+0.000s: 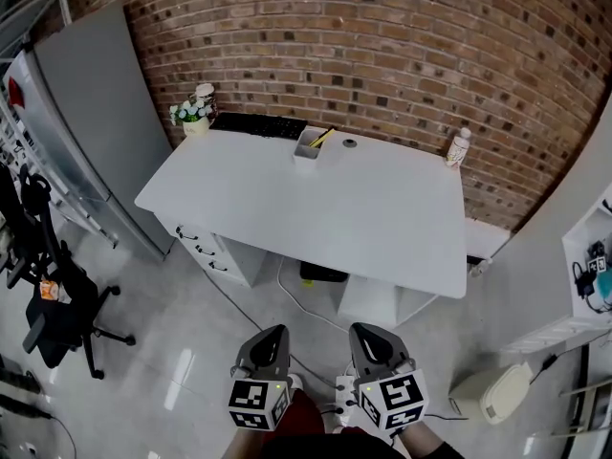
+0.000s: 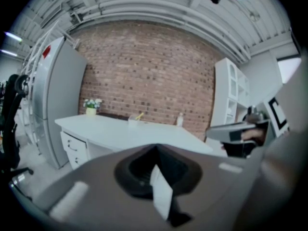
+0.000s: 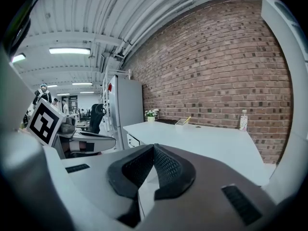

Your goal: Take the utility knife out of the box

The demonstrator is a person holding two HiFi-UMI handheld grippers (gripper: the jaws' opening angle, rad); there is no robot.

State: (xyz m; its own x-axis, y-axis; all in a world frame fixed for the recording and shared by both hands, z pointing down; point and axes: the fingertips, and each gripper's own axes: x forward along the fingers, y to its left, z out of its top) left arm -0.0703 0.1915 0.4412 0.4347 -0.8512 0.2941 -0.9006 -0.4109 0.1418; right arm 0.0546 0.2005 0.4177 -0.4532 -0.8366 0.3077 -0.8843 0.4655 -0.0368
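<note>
**A:** What could have gone wrong from there?

**B:** The left tongs (image 1: 274, 333) were pinched shut on nothing, and so were the right tongs (image 1: 367, 331). Going in closed like that, they'd likely have tipped the small box (image 1: 306, 150) or shoved it towards the wall.

**A:** And the knife (image 1: 322, 137)?

**B:** The yellow handle, which I took for it, stuck out of the box at the far edge of the desk (image 1: 382, 218). It was well ahead of both tongs, roughly midway between them.
</note>
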